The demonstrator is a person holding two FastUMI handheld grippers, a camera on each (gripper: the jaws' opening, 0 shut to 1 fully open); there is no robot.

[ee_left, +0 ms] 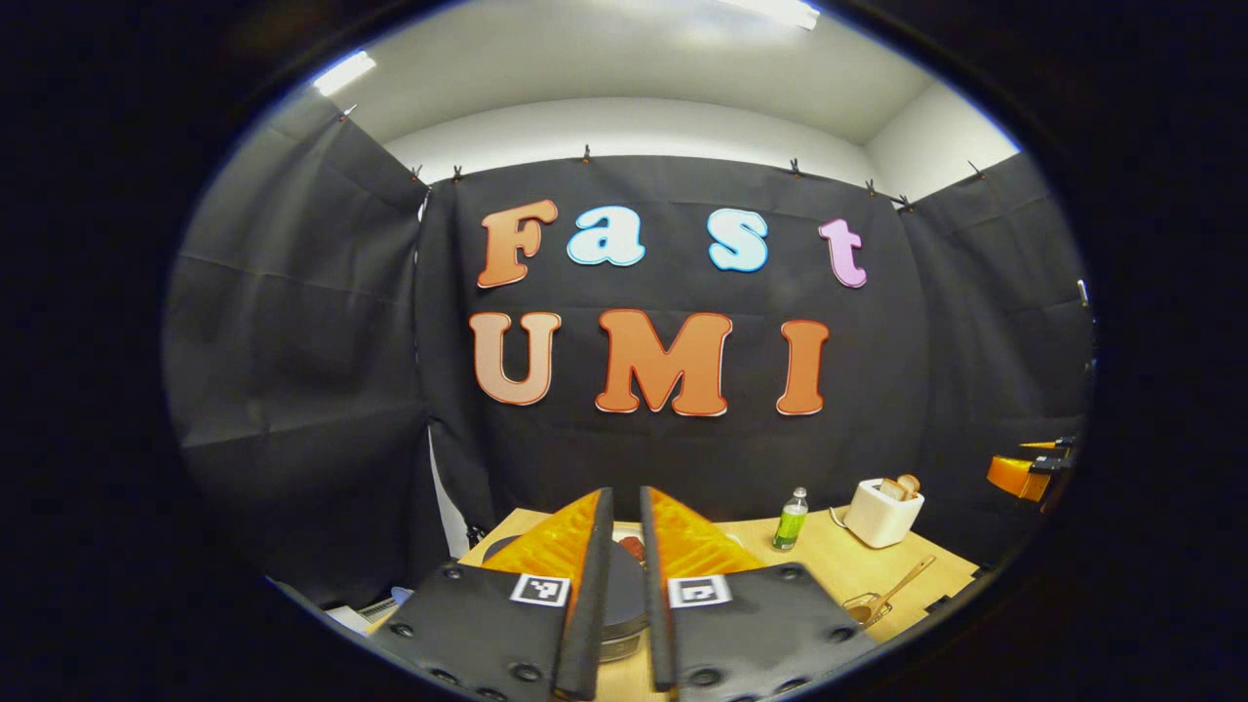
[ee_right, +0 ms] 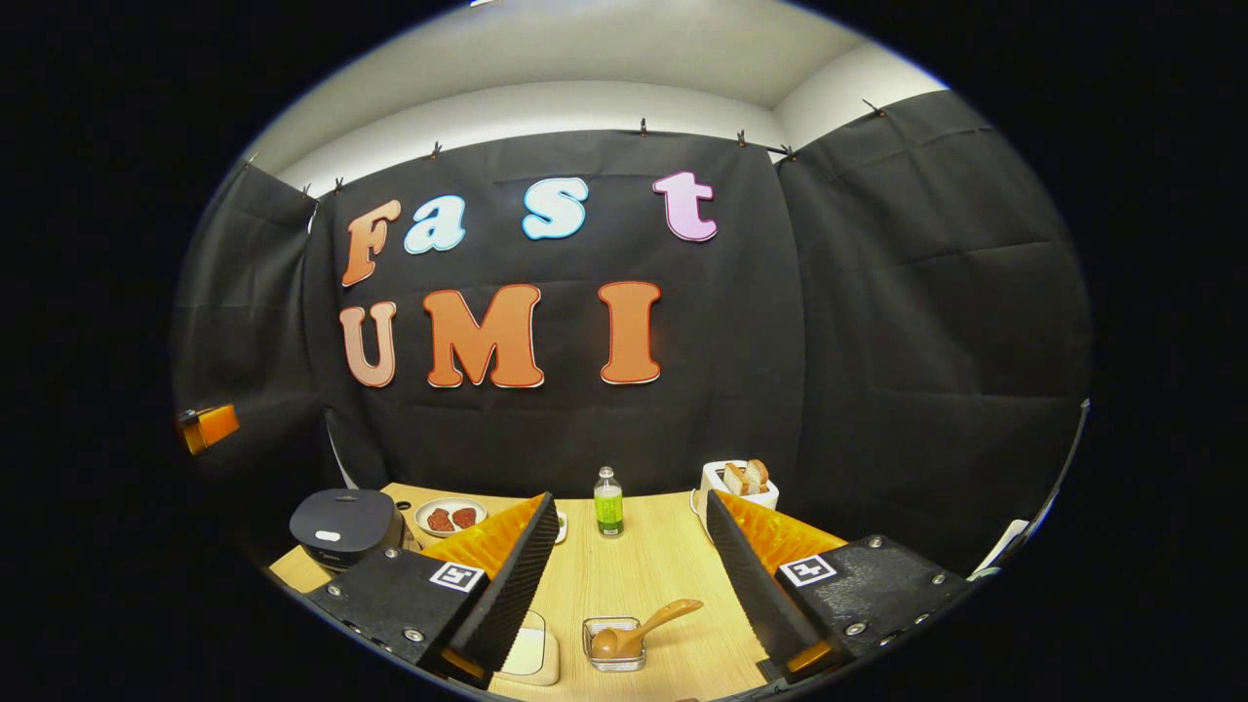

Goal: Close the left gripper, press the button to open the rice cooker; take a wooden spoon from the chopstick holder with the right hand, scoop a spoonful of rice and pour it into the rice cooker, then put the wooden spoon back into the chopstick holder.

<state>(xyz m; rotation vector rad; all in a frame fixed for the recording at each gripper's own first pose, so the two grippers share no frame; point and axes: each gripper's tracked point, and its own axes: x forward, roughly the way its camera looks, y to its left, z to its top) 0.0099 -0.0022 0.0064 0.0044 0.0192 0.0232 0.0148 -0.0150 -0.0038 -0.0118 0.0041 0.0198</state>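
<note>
Right now your left gripper [ee_left: 624, 507] hangs above the near end of the wooden table [ee_left: 838, 561] with its two fingers drawn almost together, only a thin slot between the black pads and nothing held in it. Through that slot and just below the fingertips you can see the dark round lid of the rice cooker [ee_left: 624, 600], which sits closed. To the right of it on the table stand a green bottle [ee_left: 791, 520] and a white toaster [ee_left: 882, 510] with bread slices sticking up. Nearer you, at the table's right edge, the wooden spoon [ee_left: 892, 590] rests with its bowl in a small clear holder.

Your right gripper [ee_right: 624, 546] is spread wide and carries nothing. Between its fingers, on the table [ee_right: 663, 565], the wooden spoon [ee_right: 642, 629] lies tilted in the clear square chopstick holder [ee_right: 614, 643], handle pointing up and to the right. The green bottle [ee_right: 608, 502] stands farther back, roughly centred. The toaster [ee_right: 738, 483] is behind the right finger. To the left, the black rice cooker [ee_right: 343, 526] sits with its lid down, and a small plate [ee_right: 448, 517] with reddish pieces lies just beside it. A pale flat object [ee_right: 531, 653] lies by the left finger, too hidden to identify.
</note>
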